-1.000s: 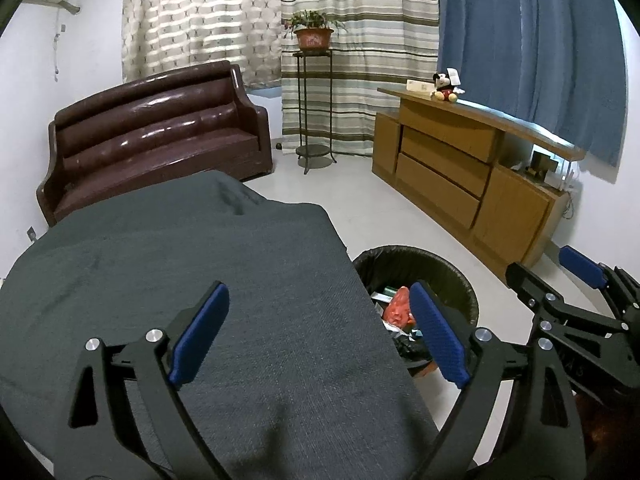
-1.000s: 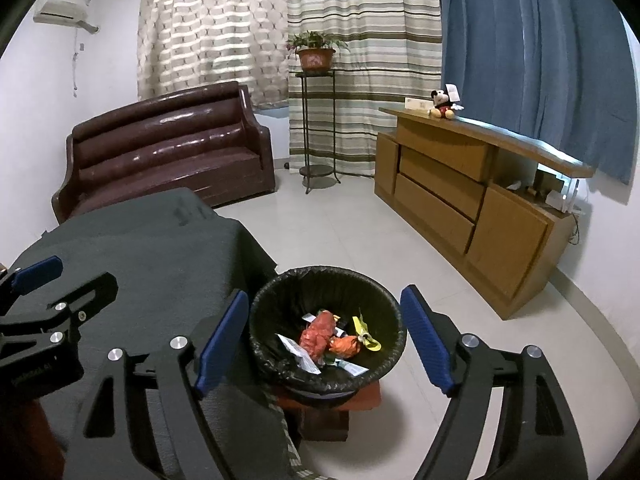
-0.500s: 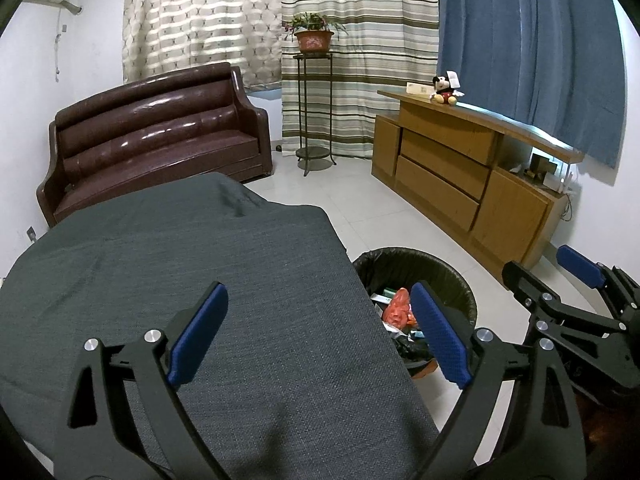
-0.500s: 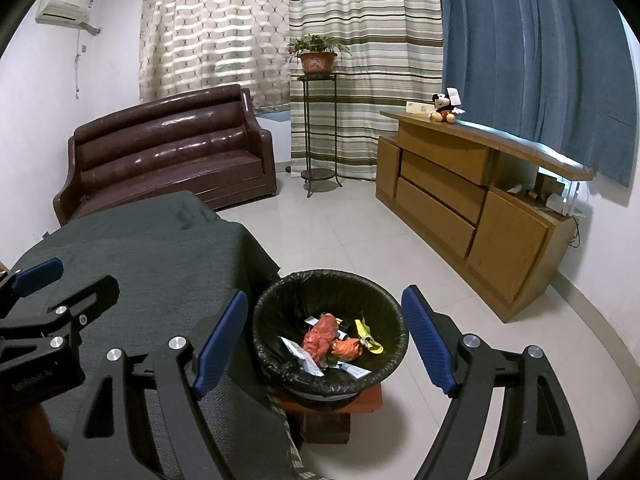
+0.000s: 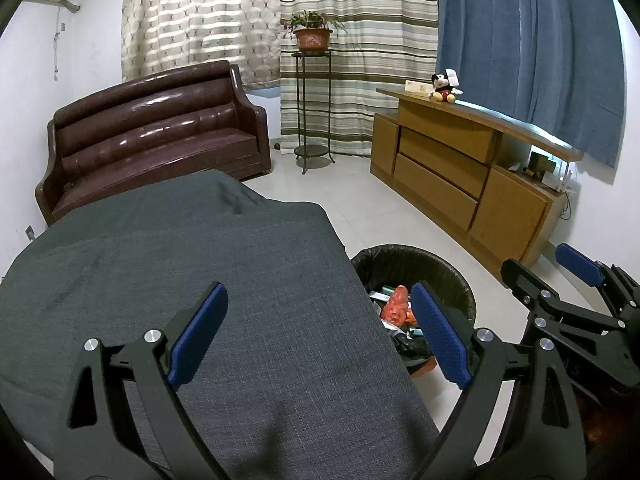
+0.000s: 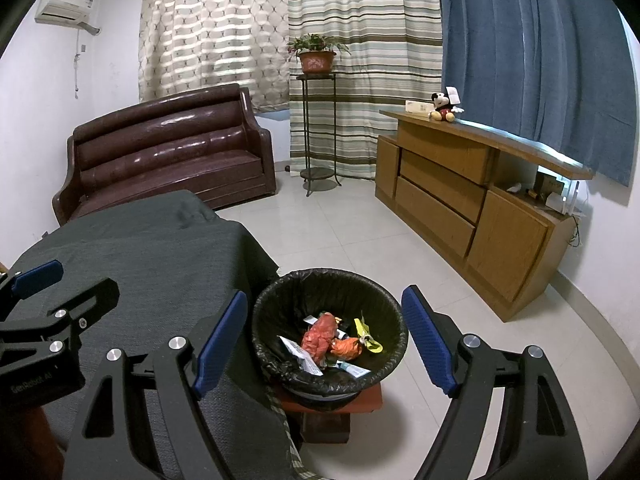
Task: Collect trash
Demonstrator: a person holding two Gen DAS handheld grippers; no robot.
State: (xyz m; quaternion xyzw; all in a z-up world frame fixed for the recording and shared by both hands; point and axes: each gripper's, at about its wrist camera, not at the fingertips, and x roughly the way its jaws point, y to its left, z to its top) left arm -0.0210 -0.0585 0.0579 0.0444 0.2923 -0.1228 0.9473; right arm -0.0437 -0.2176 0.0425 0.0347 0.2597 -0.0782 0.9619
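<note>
Grey cloth table (image 5: 200, 280) fills the near field; left gripper (image 5: 320, 332) hangs over its right edge, jaws wide apart, nothing between them. Right gripper (image 6: 320, 336) also spread wide and empty, framing the bin (image 6: 276, 308) below it. Bin is black-lined, on a low red stool (image 6: 360, 400) just beside the table; trash (image 6: 320, 336) lies inside: red and orange wrappers, paper scraps. Farther back: wooden sideboard (image 6: 460, 184), brown sofa (image 6: 168, 152), plant stand (image 6: 316, 120), curtains.
</note>
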